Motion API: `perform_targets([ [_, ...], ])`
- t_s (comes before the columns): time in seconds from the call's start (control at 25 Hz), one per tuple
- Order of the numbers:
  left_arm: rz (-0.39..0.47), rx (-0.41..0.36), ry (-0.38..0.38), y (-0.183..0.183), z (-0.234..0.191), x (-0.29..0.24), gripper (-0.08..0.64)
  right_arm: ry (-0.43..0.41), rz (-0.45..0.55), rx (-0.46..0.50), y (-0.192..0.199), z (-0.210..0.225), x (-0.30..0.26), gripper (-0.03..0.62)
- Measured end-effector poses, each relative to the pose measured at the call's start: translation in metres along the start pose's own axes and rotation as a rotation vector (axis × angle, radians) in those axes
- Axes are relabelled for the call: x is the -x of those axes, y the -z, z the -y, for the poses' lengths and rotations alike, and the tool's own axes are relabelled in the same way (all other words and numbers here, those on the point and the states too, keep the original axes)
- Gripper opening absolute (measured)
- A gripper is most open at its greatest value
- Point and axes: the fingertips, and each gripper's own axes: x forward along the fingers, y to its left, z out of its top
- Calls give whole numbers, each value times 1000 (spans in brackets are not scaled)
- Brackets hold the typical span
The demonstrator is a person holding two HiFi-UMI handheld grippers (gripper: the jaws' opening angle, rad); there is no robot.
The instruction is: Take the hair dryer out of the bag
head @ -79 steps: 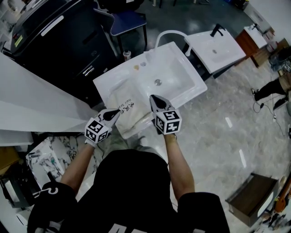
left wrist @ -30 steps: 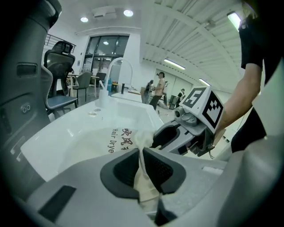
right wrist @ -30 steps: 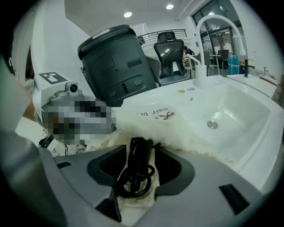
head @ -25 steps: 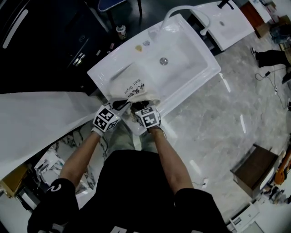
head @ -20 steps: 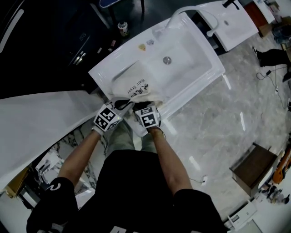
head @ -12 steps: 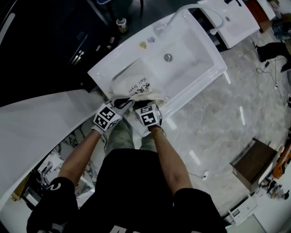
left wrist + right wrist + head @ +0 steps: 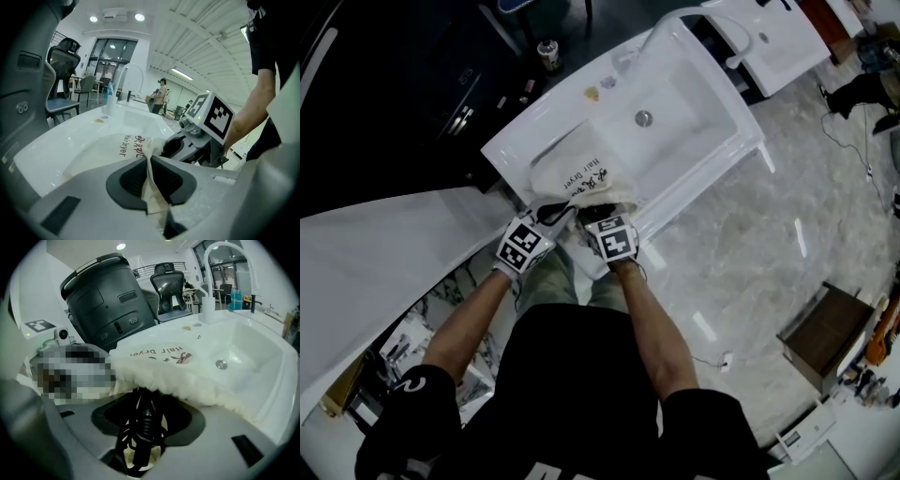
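Right gripper view: right claw (image 7: pixel 143 425) closing on just the black cord (image 7: pixel 140 401) at the mouth of the bag (image 7: pixel 197 376), hair dryer hidden inside, left claw (image 7: pixel 149 164) pinching fabric; may slip or snag if yanked.

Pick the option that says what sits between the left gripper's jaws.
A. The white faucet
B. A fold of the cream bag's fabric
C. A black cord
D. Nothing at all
B: in the left gripper view, the left gripper has its jaws pinched together on a fold of fabric at the edge of the cream bag, which lies on the white sink.
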Motion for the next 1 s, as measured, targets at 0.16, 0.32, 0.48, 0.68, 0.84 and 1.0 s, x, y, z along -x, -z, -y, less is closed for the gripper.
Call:
perform_targets([
  [0.16,13,-19,-38,-8,9,-1,29,-20,47,-6,-6,1,32,197],
  [0.32,10,-44,-67,-16,23,-7,29,-35,54,15,5,8,61,195],
  [0.48,3,-82,-70,-23,48,-20,29,-40,68,11,27,20,90,194],
  [0.68,-8,-123,-69,-23,80,-37,40,-59,89,-37,55,36,120,195],
  [0.84,-11,-110,-89,-24,93,-46,67,-71,113,-30,73,44,140,193],
  [1.0,-8,-138,-87,-29,113,-51,72,-68,137,-56,86,57,159,192],
])
